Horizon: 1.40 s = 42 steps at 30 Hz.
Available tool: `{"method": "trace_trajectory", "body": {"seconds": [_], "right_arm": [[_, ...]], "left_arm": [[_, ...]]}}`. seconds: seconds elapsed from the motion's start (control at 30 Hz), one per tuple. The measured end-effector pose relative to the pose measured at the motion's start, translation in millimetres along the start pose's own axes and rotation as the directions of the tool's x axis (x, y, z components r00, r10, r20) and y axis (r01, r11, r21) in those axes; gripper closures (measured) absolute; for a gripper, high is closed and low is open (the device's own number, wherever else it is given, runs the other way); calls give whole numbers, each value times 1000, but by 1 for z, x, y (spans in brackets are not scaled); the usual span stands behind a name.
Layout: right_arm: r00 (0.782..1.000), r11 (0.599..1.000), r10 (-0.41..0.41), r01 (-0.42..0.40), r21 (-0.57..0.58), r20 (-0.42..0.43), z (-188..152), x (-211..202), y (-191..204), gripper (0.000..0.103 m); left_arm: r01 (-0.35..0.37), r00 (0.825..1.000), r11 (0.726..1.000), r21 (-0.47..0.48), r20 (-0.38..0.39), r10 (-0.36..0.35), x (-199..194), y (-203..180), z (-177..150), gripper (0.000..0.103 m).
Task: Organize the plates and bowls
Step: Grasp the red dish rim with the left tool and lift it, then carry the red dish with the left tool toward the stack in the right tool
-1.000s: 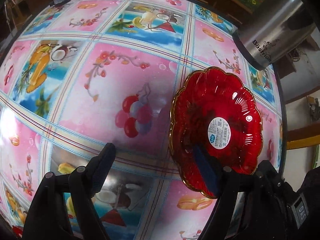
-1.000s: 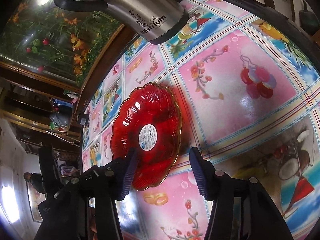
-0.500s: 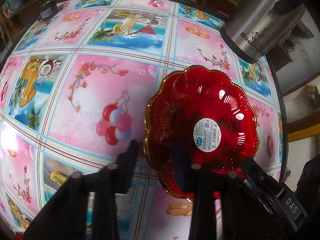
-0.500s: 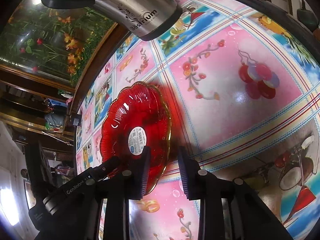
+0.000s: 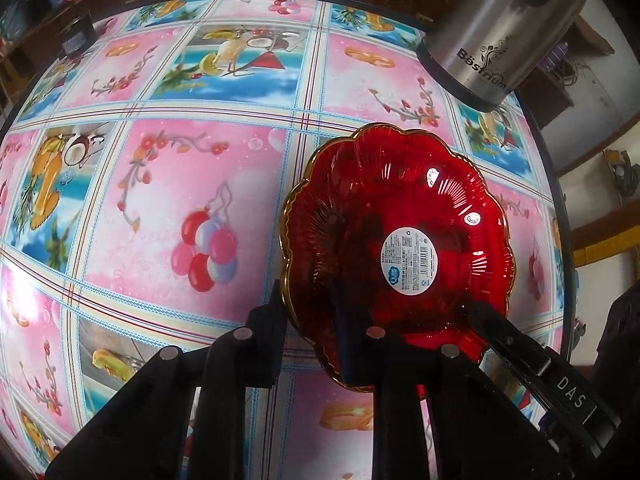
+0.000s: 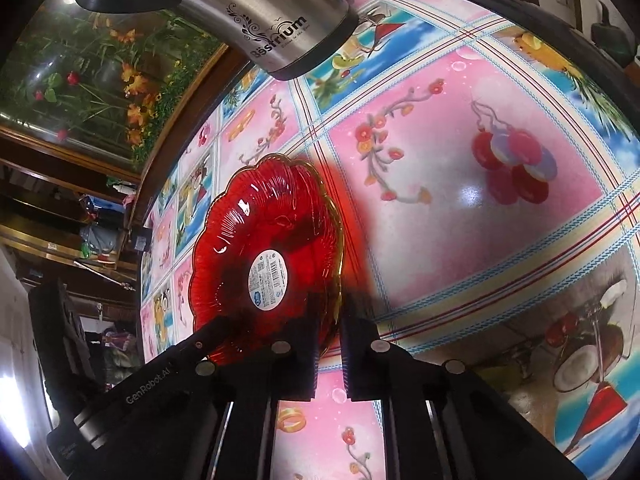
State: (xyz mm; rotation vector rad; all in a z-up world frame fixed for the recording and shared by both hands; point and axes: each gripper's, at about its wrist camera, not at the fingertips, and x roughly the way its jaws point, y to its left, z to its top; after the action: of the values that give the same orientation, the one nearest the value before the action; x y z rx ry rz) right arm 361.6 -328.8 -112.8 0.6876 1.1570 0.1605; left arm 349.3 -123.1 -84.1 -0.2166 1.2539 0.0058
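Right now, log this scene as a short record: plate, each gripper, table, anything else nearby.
plate: red glass plate, scalloped gold rim, round barcode sticker at centre
left gripper: closing on the plate's near-left rim
right gripper: shut on the rim from the opposite side
table: patterned tablecloth, pink and blue squares
nearby: steel kettle beyond the plate, apart from it

Both grippers have gone from wide apart to clamped on the scalloped red glass plate with a gold rim and round white sticker (image 5: 400, 240). The left gripper (image 5: 310, 332) has slid over so that one finger now sits outside the rim at about 8 o'clock and the other inside; its jaws are closing the last bit. The right gripper (image 6: 330, 344) has pinched the rim at about 5 o'clock in its view.
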Motion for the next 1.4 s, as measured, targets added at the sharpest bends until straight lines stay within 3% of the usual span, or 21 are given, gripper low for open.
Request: {"method": "trace_trajectory", "body": {"seconds": [0.33, 1.4], "right_arm": [[999, 999, -28, 29, -24, 14, -8, -8, 0, 94], [997, 998, -14, 18, -54, 77, -65, -73, 0, 94]], "left_arm": [[1, 1000, 1000, 28, -1, -1, -10, -1, -11, 87], [4, 998, 994, 110, 69, -12, -72, -8, -73, 87]]}}
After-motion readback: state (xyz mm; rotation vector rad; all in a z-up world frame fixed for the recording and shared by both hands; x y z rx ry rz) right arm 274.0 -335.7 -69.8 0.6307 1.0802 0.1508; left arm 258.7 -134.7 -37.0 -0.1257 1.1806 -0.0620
